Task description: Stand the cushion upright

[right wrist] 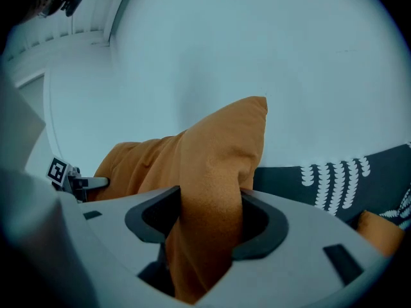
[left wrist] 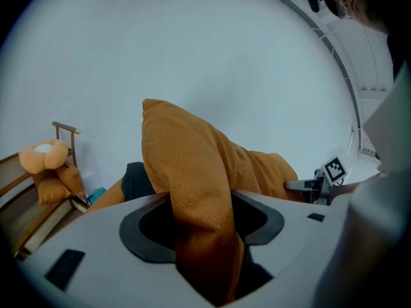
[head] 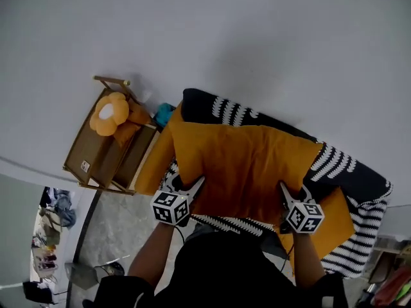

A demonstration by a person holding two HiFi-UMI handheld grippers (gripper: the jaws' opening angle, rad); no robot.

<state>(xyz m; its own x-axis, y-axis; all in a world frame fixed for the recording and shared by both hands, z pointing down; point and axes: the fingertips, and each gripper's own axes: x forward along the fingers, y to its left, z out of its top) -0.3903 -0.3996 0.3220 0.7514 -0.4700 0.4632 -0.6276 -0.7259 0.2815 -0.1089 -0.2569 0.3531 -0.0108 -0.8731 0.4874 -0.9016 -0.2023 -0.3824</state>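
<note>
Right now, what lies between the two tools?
The orange fabric cushion spans from the left tool to the right tool, both clamped on it, in the head view.

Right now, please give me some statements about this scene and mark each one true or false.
1. The left hand-held gripper and the right hand-held gripper are both shut on the cushion. True.
2. The cushion is blue. False: it is orange.
3. A flower toy sits on the wooden chair. True.
4. The cover behind the cushion is plain white. False: it is dark with white patterns.
</note>
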